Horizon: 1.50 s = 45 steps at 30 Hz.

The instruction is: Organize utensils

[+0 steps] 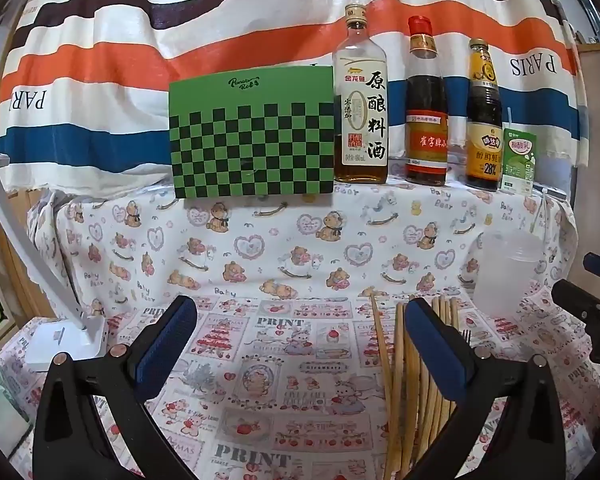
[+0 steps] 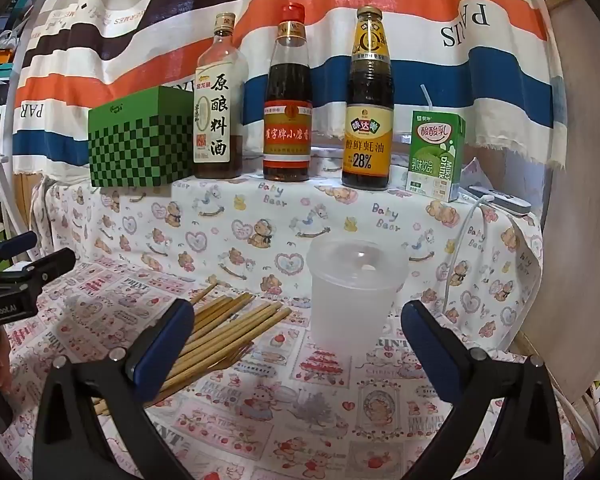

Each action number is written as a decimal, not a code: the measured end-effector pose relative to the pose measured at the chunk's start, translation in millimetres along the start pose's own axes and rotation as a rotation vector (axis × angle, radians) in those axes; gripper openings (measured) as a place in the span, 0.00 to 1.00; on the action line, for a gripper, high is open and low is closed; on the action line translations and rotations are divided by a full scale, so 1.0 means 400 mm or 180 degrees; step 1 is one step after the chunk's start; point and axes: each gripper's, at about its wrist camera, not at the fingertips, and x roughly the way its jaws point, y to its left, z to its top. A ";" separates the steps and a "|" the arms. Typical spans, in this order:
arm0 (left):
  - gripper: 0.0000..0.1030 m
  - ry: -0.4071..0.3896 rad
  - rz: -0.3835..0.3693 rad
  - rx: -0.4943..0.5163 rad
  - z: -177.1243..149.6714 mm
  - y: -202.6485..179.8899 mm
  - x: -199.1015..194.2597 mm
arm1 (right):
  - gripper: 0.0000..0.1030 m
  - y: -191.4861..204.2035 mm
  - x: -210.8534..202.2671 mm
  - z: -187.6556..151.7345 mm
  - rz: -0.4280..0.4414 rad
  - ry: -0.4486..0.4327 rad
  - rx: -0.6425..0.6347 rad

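Note:
A bundle of several bamboo chopsticks lies on the printed cloth, with a fork's tines showing among them. A frosted plastic cup stands upright just right of the bundle. My left gripper hovers open over the cloth, its right finger covering part of the chopsticks. My right gripper is open too, holding nothing; its left finger overlaps the chopsticks and the cup stands ahead between its fingers. Each gripper shows at the edge of the other's view.
On a raised shelf at the back stand a green checkered box, three sauce bottles and a green milk carton. A white lamp base sits at the left. A white cable hangs at the right.

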 end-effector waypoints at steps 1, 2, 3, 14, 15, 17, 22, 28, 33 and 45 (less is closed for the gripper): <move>1.00 -0.0004 -0.0001 0.0001 0.000 0.000 0.000 | 1.00 0.000 -0.001 0.000 0.0001 -0.0008 -0.0006; 1.00 -0.0007 -0.0002 0.0003 0.000 0.001 0.001 | 1.00 0.001 -0.001 -0.001 0.0005 -0.0009 -0.0007; 1.00 -0.0009 -0.0002 0.0003 0.001 0.002 0.003 | 1.00 0.001 -0.002 -0.001 0.0009 -0.0014 -0.0011; 1.00 -0.0047 0.0008 0.0038 0.000 -0.003 0.000 | 1.00 0.008 0.001 0.002 0.0009 -0.0003 -0.0016; 1.00 -0.0049 0.0008 0.0040 0.000 -0.004 0.001 | 1.00 0.005 -0.001 0.000 0.0011 -0.0011 -0.0005; 1.00 -0.0051 0.0005 0.0044 0.000 -0.008 -0.002 | 1.00 0.002 -0.001 -0.001 0.0020 -0.0018 -0.0009; 1.00 -0.0059 0.0008 0.0049 0.003 -0.012 -0.004 | 1.00 -0.001 0.000 0.000 0.0022 -0.0018 -0.0008; 1.00 -0.0064 0.0007 0.0055 0.004 -0.014 -0.005 | 1.00 0.002 -0.002 0.000 0.0019 -0.0017 -0.0015; 1.00 -0.0064 0.0010 0.0060 0.006 -0.017 -0.008 | 1.00 0.002 -0.002 0.000 0.0018 -0.0019 -0.0014; 1.00 -0.0076 -0.0006 0.0063 0.008 -0.016 -0.012 | 1.00 0.002 -0.001 -0.001 0.0017 -0.0019 -0.0017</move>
